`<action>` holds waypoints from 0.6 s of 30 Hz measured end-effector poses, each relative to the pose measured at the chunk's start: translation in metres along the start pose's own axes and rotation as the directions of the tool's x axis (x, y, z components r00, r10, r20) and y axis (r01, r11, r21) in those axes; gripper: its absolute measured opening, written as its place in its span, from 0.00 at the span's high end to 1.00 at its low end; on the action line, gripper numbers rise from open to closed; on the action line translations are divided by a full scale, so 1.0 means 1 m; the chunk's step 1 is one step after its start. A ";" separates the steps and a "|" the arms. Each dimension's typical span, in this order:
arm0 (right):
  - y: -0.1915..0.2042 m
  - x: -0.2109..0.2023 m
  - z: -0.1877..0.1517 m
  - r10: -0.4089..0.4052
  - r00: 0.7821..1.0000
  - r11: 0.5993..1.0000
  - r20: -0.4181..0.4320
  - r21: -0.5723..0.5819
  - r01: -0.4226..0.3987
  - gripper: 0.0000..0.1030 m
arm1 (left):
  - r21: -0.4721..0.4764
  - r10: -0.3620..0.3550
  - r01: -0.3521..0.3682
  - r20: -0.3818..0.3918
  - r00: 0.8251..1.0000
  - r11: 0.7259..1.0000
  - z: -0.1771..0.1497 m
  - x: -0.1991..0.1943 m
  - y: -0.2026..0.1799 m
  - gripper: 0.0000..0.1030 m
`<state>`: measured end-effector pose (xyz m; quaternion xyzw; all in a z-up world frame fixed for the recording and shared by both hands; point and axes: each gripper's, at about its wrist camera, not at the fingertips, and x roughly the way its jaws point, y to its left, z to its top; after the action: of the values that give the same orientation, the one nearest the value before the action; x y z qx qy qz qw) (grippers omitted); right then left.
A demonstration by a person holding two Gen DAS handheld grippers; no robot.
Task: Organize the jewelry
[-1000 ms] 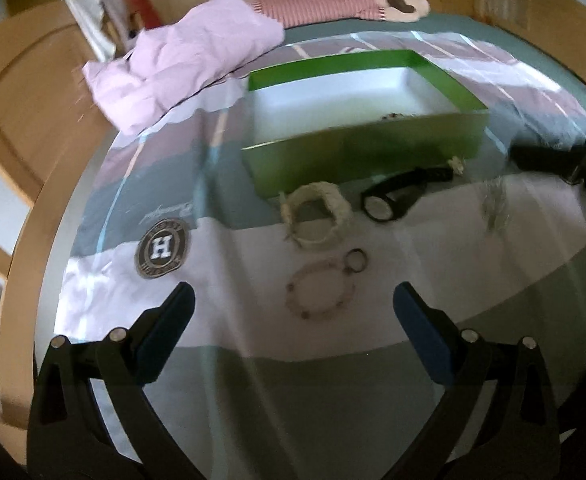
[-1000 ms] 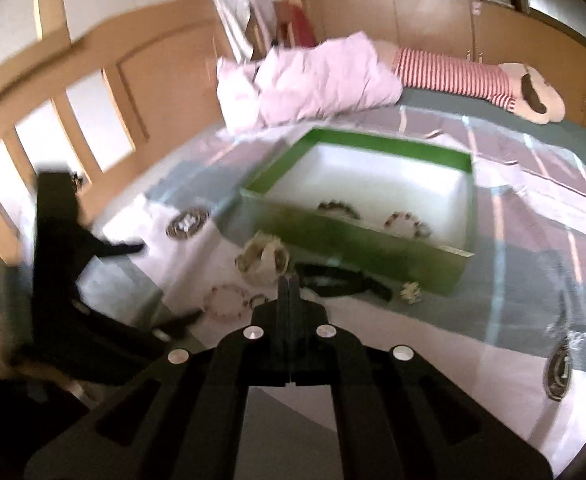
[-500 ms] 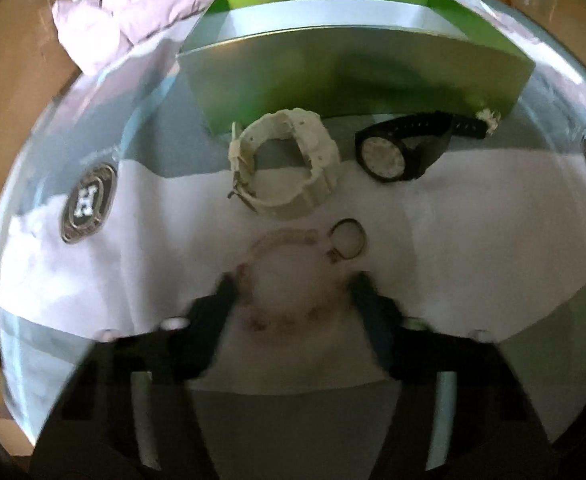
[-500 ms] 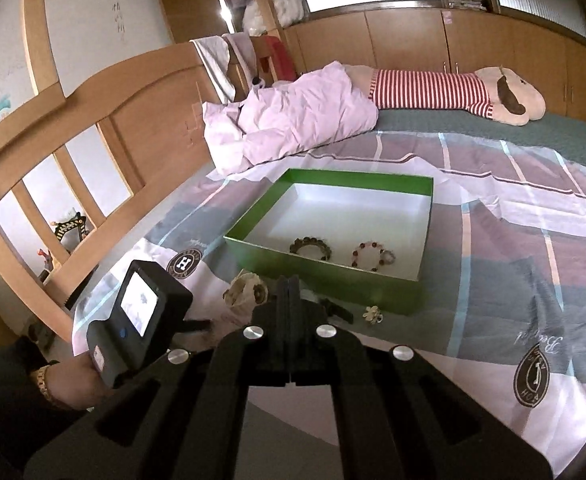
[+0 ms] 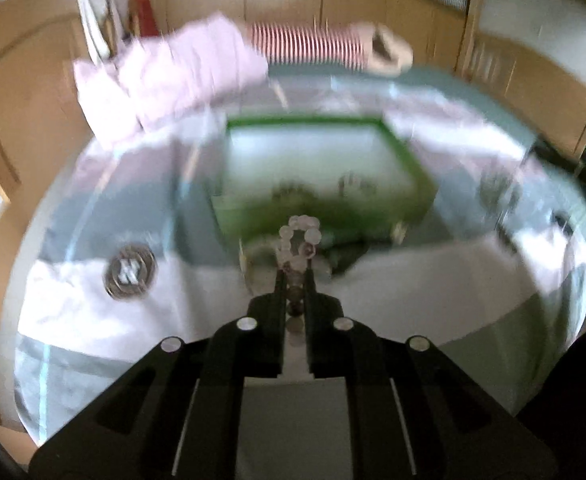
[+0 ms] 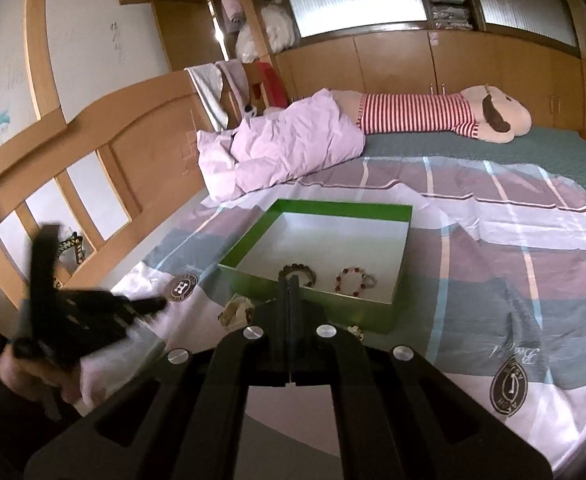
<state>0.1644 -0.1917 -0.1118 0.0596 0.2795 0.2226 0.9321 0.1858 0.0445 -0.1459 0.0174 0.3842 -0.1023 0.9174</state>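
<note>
On a quilted bed (image 6: 493, 264), a green box (image 6: 317, 300) holds two bracelets
Left gripper (image 5: 295, 276) fingers pinch a pale bead bracelet (image 5: 301, 236); right gripper (image 6: 289, 284) fingers closed, empty

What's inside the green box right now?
In the right wrist view, the green box holds two bead bracelets near its front wall: a dark one and a reddish one. The right gripper hides part of the dark one. The remaining floor is bare white.
</note>
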 end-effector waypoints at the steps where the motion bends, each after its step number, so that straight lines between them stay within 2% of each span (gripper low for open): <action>1: -0.001 -0.003 0.000 -0.001 1.000 1.000 0.005 0.005 0.001 1.00 | -0.009 -0.004 0.005 0.038 0.999 1.000 0.004 -0.013 0.001 0.92; 4: -0.002 -0.015 -0.002 -0.032 0.999 0.999 0.026 0.012 0.032 1.00 | -0.044 -0.020 0.026 0.133 0.991 0.999 0.018 -0.044 0.000 0.92; 7: -0.003 -0.021 -0.007 -0.066 0.997 0.998 0.038 0.021 0.065 1.00 | -0.039 -0.038 0.045 0.164 0.986 0.998 0.026 -0.054 -0.006 0.92; 12: -0.001 -0.013 -0.012 -0.098 0.995 0.995 0.017 0.009 0.098 1.00 | -0.038 -0.047 0.053 0.147 0.988 0.998 0.026 -0.047 -0.016 0.92; 18: 0.003 0.000 -0.014 -0.095 0.996 0.996 -0.004 0.001 0.095 1.00 | -0.046 -0.048 0.053 0.114 0.992 0.998 0.022 -0.032 -0.013 0.92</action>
<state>0.1554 -0.1892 -0.1225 0.0465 0.2842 0.1781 0.9409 0.1765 0.0348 -0.1070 -0.0204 0.3344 -0.1170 0.9349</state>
